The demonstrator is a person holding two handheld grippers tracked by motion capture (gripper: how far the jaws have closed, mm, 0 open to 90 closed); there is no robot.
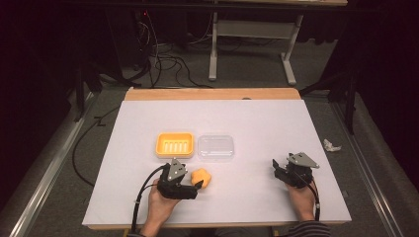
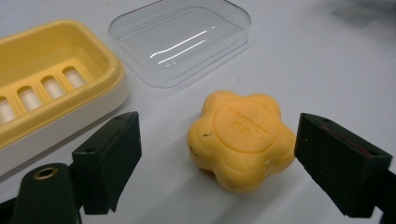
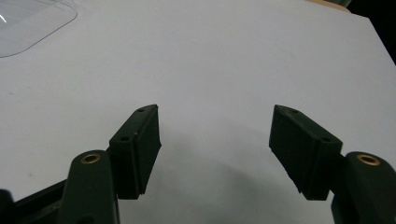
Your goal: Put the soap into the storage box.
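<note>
The left hand-held gripper (image 2: pixel 217 154) is spread wide around a yellow flower-shaped soap (image 2: pixel 240 139) lying on the white surface (image 1: pixel 257 118), its jaws not touching it. Beyond sit a yellow soap dish (image 2: pixel 51 79) and its clear lid (image 2: pixel 180 39). The right hand-held gripper (image 3: pixel 215 149) is spread over bare surface.

Embossed marks on top face of flower-shaped yellow soap (image 2: pixel 243 140), centre of left gripper view; too faint to read.

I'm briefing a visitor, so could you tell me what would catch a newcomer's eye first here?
The flower-shaped yellow soap lies on the white table, between the open jaws of the left hand-held gripper. Just beyond it sit a yellow soap dish and its clear lid, side by side.
</note>
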